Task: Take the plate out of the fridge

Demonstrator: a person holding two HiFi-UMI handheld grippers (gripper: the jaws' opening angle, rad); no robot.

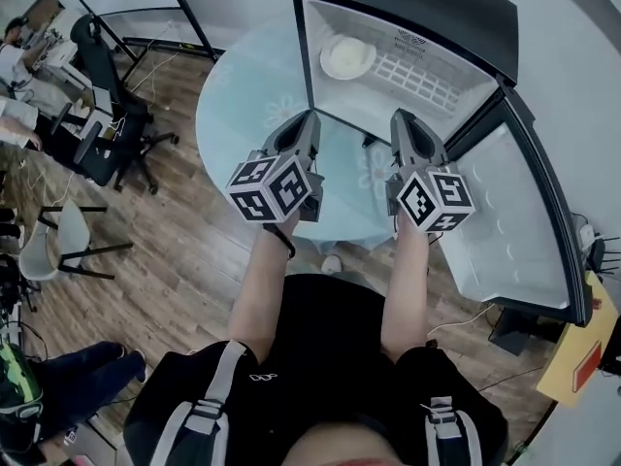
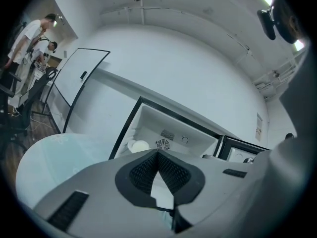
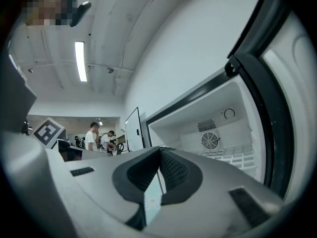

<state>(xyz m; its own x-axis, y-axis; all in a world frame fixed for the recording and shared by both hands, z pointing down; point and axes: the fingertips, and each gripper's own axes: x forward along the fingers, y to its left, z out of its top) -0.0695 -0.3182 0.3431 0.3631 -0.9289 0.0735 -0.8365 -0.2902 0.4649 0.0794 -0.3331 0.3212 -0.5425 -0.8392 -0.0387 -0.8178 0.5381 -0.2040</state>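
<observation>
A small black fridge [image 1: 490,17] stands on the round glass table [image 1: 228,115] with its door [image 1: 514,212] swung open to the right. Inside, a white plate [image 1: 347,56] lies on the wire shelf at the left. The same plate [image 2: 139,146] peeks over the jaws in the left gripper view. My left gripper [image 1: 309,122] and right gripper [image 1: 400,122] hover side by side just in front of the fridge opening, both shut and holding nothing. The right gripper view faces the fridge interior [image 3: 218,138]; the plate is hidden there.
The open door's inner side [image 3: 292,98] runs along the right of my right gripper. Office chairs [image 1: 107,115] and a white chair [image 1: 58,241] stand on the wooden floor to the left. People [image 3: 94,135] stand far off by a whiteboard [image 2: 79,83].
</observation>
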